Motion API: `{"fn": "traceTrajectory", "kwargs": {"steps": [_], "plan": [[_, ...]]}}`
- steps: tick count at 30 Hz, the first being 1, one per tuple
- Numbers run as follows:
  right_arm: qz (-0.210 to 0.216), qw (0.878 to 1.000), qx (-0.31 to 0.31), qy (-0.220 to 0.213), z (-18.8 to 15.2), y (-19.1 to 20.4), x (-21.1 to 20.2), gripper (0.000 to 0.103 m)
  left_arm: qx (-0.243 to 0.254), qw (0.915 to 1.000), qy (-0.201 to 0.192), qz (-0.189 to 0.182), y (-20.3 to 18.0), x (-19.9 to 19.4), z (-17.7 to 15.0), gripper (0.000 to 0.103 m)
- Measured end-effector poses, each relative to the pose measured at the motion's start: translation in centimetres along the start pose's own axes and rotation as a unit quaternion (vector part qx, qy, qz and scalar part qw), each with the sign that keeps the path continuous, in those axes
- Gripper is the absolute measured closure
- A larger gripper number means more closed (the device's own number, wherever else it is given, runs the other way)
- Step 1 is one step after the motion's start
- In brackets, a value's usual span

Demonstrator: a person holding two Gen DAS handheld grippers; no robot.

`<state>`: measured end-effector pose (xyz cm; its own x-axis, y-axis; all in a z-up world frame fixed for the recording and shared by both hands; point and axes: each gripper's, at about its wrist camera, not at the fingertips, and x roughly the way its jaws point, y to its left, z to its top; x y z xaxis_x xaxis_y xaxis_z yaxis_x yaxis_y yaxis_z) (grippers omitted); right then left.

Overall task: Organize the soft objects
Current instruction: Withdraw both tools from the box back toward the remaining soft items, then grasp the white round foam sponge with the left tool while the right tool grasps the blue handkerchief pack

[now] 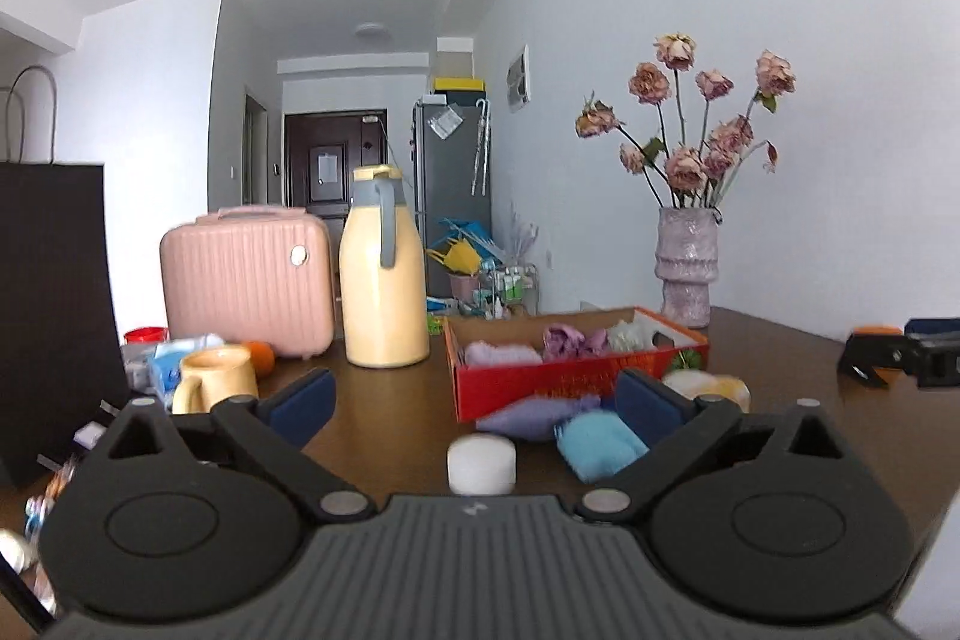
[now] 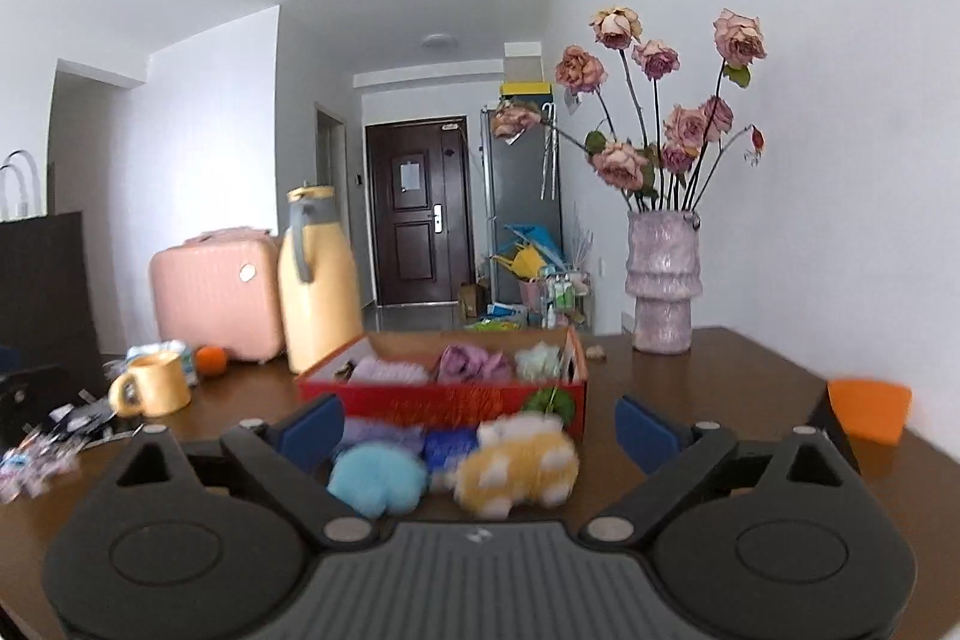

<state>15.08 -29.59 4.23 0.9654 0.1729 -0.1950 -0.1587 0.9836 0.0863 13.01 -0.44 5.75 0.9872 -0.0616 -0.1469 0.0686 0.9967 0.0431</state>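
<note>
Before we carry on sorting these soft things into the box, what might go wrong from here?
The white cylinder stands just ahead of the open left tool and may get knocked over. The box might slide when soft things are pushed in. The vase close behind may tip if bumped.

Two low tabletop views, shared box [image 1: 576, 382]

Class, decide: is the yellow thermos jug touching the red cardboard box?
Apart. The left wrist view shows bare table between the yellow thermos jug and the red cardboard box.
</note>
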Motion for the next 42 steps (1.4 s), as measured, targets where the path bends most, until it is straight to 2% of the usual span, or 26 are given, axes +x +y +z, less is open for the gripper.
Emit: {"fn": "traceTrajectory", "kwargs": {"steps": [4,8,15,23,29,37,42], "plan": [[0.013,1.0,-0.009,0.015,-3.6,1.3,-3.9,0.004,0.003,0.9998,0.017,-0.009,0.4,-2.7,-2.3,0.0],[0.024,0.999,-0.007,0.028,-5.7,2.0,-6.0,0.004,0.009,0.9992,0.039,-0.001,1.0,-4.0,-4.3,0.0],[0.028,0.999,-0.016,0.03,-6.3,3.2,-7.0,0.003,-0.01,0.9987,0.047,0.017,2.1,-4.8,-5.0,0.0],[0.015,0.999,-0.001,0.05,-6.2,2.3,-5.2,0.003,-0.016,0.9981,0.055,0.019,2.2,-3.5,-4.6,0.0],[0.004,0.998,0.016,0.061,-6.1,1.2,-3.1,0.004,-0.024,0.996,0.085,0.015,2.3,-0.5,-4.8,0.0],[0.011,0.995,0.023,0.097,-5.1,0.1,2.4,0.009,-0.022,0.9915,0.128,0.001,1.5,5.8,-5.1,0.0],[0.021,0.993,0.023,0.111,-3.2,-0.9,7.4,0.025,-0.026,0.9888,0.146,-0.01,1.1,11.7,-4.7,0.0]]}}
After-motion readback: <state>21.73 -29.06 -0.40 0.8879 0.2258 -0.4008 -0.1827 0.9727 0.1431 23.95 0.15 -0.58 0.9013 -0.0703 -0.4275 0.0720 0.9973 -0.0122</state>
